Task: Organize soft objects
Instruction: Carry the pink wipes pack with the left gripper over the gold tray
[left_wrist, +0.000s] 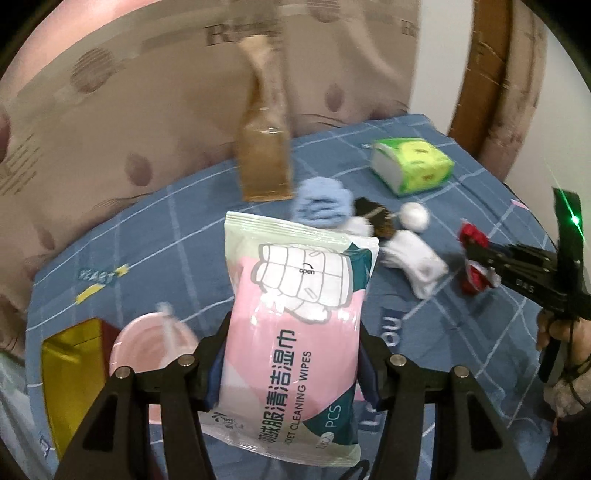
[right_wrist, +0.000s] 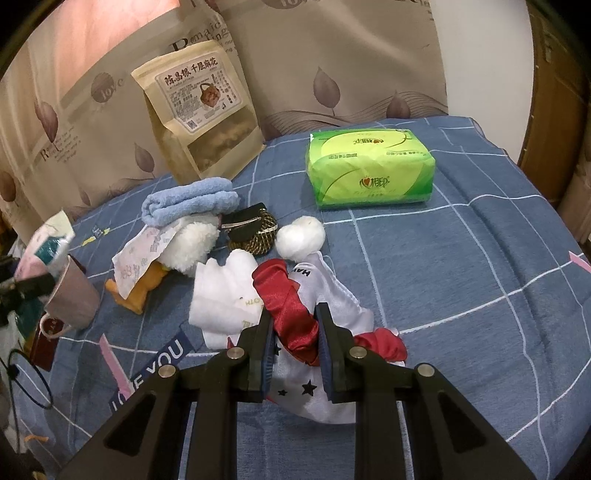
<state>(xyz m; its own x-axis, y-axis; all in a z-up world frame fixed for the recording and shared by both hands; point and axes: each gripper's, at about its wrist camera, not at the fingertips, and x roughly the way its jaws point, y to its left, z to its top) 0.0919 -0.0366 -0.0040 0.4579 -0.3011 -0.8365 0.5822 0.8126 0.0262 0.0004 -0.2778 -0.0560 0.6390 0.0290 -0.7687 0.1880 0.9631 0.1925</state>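
Pink wipes pack is lying lengthwise, clamped in the left gripper, while the right gripper is pinching the red scrunchie.

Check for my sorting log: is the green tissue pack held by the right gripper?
No, the right gripper is shut on the red scrunchie; the green tissue pack lies apart.

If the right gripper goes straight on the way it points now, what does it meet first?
Likely the white cloth just beyond its fingers, which already clamp the red satin scrunchie; depth is uncertain.
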